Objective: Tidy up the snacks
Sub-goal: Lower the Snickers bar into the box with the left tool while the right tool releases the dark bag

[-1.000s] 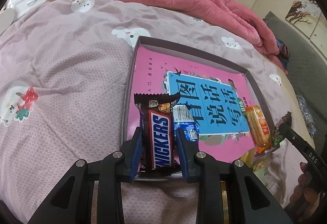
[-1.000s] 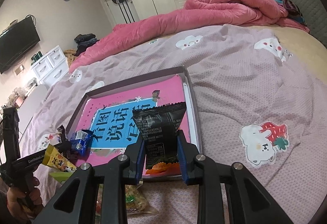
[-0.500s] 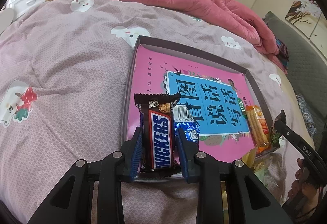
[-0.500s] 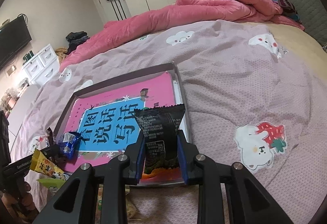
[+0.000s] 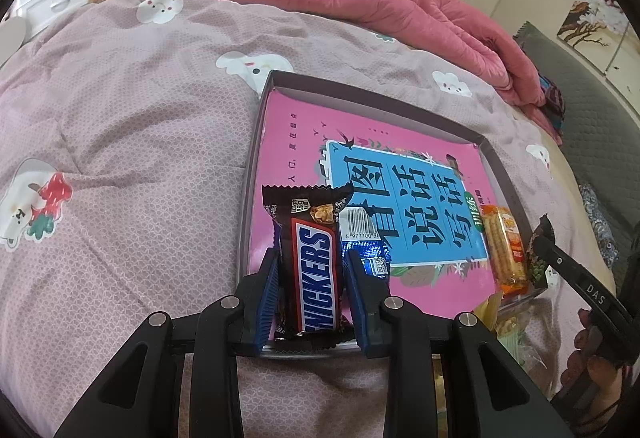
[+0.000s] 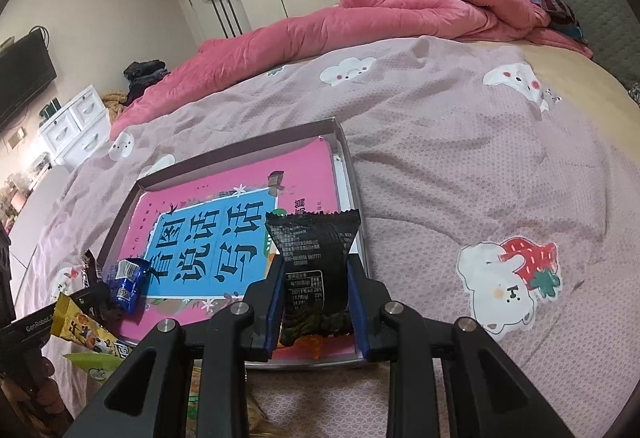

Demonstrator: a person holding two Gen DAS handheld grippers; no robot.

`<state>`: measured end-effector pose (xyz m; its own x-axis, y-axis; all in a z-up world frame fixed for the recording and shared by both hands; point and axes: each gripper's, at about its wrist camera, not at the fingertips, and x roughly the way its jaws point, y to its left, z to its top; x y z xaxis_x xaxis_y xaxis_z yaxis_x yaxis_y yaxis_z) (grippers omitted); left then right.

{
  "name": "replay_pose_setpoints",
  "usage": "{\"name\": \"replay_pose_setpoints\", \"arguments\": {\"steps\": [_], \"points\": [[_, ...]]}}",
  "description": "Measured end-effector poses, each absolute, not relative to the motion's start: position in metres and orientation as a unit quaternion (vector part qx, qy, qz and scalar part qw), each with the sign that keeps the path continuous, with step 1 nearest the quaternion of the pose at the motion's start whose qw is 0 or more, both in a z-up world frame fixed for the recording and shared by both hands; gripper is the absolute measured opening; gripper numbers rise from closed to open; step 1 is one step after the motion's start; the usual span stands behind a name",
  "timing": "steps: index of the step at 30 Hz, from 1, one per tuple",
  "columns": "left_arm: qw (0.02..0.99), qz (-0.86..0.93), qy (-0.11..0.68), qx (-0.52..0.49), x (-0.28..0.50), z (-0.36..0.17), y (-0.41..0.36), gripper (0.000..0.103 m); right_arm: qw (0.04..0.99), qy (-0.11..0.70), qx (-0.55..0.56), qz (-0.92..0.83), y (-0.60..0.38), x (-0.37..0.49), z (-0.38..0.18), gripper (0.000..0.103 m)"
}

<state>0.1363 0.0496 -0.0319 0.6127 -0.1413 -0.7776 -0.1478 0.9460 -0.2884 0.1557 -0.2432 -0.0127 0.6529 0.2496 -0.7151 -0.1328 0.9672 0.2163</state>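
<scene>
Left wrist view: the left gripper [image 5: 310, 276] has its blue pads clamped on a brown Snickers bar [image 5: 312, 262], white block lettering on a blue field edged in red, crimped top end up. The bar stands over the near left corner of a shallow grey tray [image 5: 256, 142] lying on the bed. A pink-and-blue book cover [image 5: 404, 198] with large Chinese characters lines the tray floor. Just right of the bar lies a small blue packet [image 5: 370, 252] beside a printed barcode. An orange biscuit pack [image 5: 506, 250] lies along the tray's right edge.

Right wrist view: the right gripper [image 6: 314, 298] is closed narrow on a black snack pouch [image 6: 314, 258], small white print on its back too fine to read, serrated top edge up. The pouch is held over the tray's near right corner. A yellow packet [image 6: 78, 330] lies off the near left corner, beside the other tool's body lettered "GenRobot".
</scene>
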Motion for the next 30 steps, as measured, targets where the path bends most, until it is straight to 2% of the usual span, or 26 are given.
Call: {"name": "replay_pose_setpoints", "arguments": {"steps": [30], "points": [[0.885,0.000,0.435,-0.169,0.131,-0.023,0.055,0.033,0.907,0.395,0.075,0.128,-0.240,0.143,-0.006,0.030]]}}
